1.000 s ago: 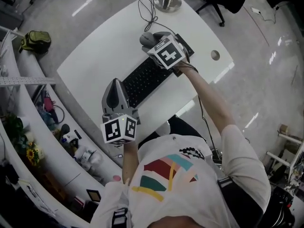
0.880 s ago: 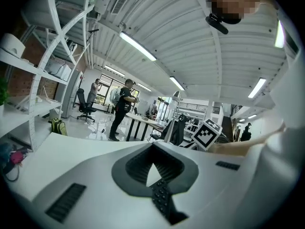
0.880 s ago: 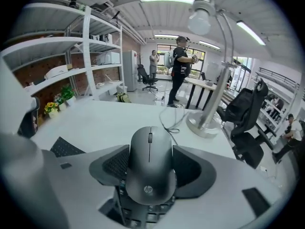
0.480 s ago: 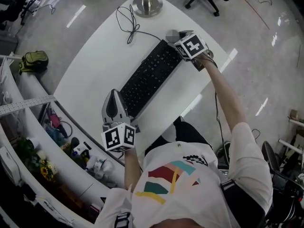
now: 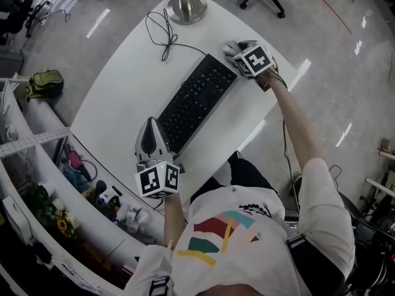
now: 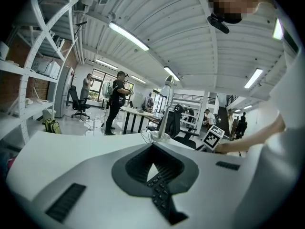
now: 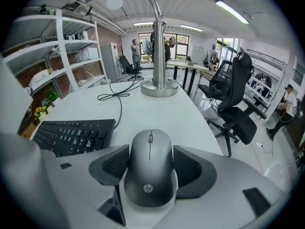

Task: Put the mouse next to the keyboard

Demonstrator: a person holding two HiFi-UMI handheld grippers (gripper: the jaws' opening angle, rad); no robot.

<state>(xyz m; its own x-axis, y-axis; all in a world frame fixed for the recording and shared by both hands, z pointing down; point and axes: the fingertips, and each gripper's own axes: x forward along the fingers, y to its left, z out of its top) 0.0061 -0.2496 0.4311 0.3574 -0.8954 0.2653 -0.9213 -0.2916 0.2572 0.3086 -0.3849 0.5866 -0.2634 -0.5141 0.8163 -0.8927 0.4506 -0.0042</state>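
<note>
A dark grey mouse [image 7: 148,168] sits between the jaws of my right gripper [image 7: 150,162], and the ribbed pads press on both of its sides. In the head view the mouse [image 5: 231,47] shows just past the right gripper [image 5: 238,50], low over the white table [image 5: 123,85], right of the far end of the black keyboard [image 5: 194,103]. The keyboard [image 7: 71,135] lies to the left in the right gripper view. My left gripper [image 5: 150,130] is shut and empty at the keyboard's near end; a few keyboard keys [image 6: 159,194] show through the gap below its pads.
A lamp's metal base [image 5: 186,8] stands at the table's far end with a black cable [image 5: 163,32] looped beside it. The table edge runs close to the right of the mouse. An office chair [image 7: 236,99] stands beyond it. Cluttered shelves [image 5: 37,165] line the left.
My right gripper has carried the mouse from over the keyboard's far end out to its right side. The left gripper has stayed at the keyboard's near end.
</note>
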